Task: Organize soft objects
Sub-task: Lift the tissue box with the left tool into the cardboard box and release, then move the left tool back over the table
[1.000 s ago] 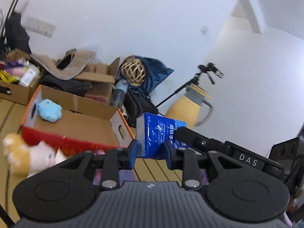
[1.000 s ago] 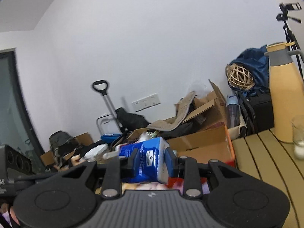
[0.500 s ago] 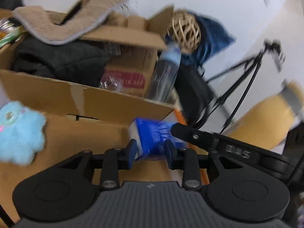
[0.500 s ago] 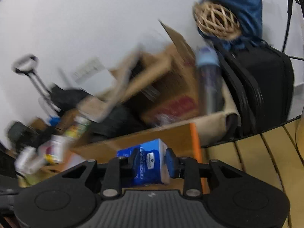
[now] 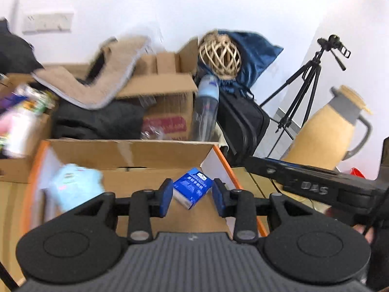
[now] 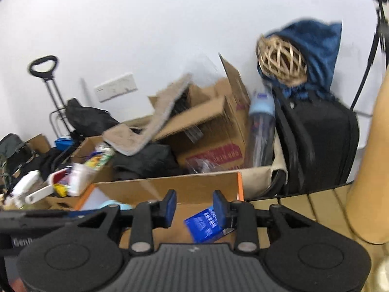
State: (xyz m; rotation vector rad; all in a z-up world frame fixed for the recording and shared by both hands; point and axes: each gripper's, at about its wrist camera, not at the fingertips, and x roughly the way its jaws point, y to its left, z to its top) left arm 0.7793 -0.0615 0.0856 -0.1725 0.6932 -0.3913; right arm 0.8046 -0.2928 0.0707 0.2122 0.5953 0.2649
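A blue tissue pack point(image 5: 192, 187) lies tilted inside the open orange-edged cardboard box point(image 5: 126, 150), near its right wall. It also shows in the right wrist view point(image 6: 204, 226). My left gripper point(image 5: 192, 196) is open above the box, its pads apart on either side of the pack and not touching it. My right gripper point(image 6: 194, 208) is open too, with the pack below its right finger. A light blue plush toy point(image 5: 75, 187) lies in the left part of the box, blurred.
Behind the box are more cardboard boxes point(image 5: 160, 92), a beige mat point(image 5: 102, 82), dark clothes, a water bottle point(image 5: 206, 107), a wicker ball point(image 5: 220, 54) on a blue bag, a black suitcase point(image 6: 316, 146) and a tripod point(image 5: 301, 85). A tan thermos jug point(image 5: 328, 131) stands on the slatted table at right.
Both grippers held the blue pack between them and carried it over the box. Now both have opened and the pack lies inside the box.
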